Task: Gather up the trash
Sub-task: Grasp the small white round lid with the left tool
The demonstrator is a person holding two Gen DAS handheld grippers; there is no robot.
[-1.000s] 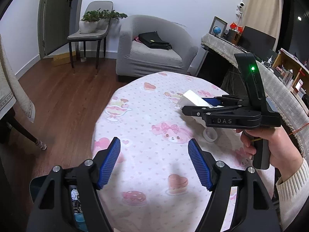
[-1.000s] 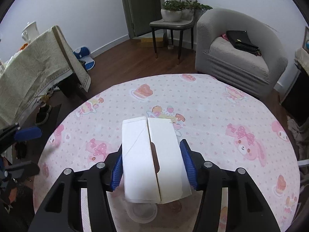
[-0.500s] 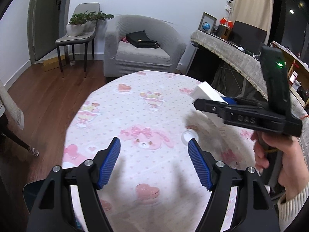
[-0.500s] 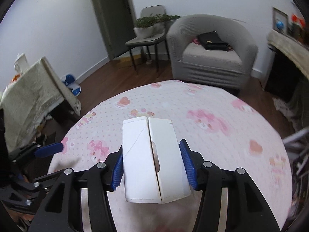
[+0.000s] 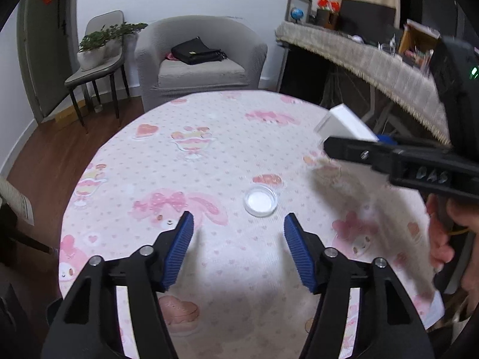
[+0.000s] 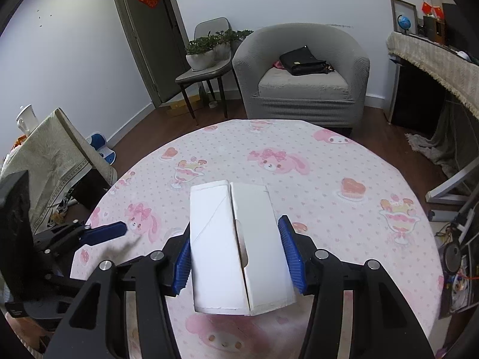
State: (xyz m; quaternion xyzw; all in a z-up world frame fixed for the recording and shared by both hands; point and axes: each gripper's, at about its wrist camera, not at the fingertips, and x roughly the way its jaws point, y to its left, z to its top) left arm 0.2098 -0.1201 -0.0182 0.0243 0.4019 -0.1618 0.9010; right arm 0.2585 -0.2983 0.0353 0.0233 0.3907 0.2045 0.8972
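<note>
Right gripper (image 6: 236,251): its 2 blue pads clamp a white carton (image 6: 236,242) by its sides, held above the round table (image 6: 329,185) w/ pink cartoon cloth. From the left wrist view the carton (image 5: 344,124) shows at the right, lifted clear of the cloth. Left gripper (image 5: 238,233): jaws spread wide, nothing between them, hovering over the table's near side. Just beyond its tips, a small round white lid (image 5: 260,199) lies flat on the cloth. Farther back, past the table: grey armchair (image 6: 302,74) w/ black bag (image 6: 302,61) on the seat, and a chair w/ potted plants (image 6: 209,51) beside it.
</note>
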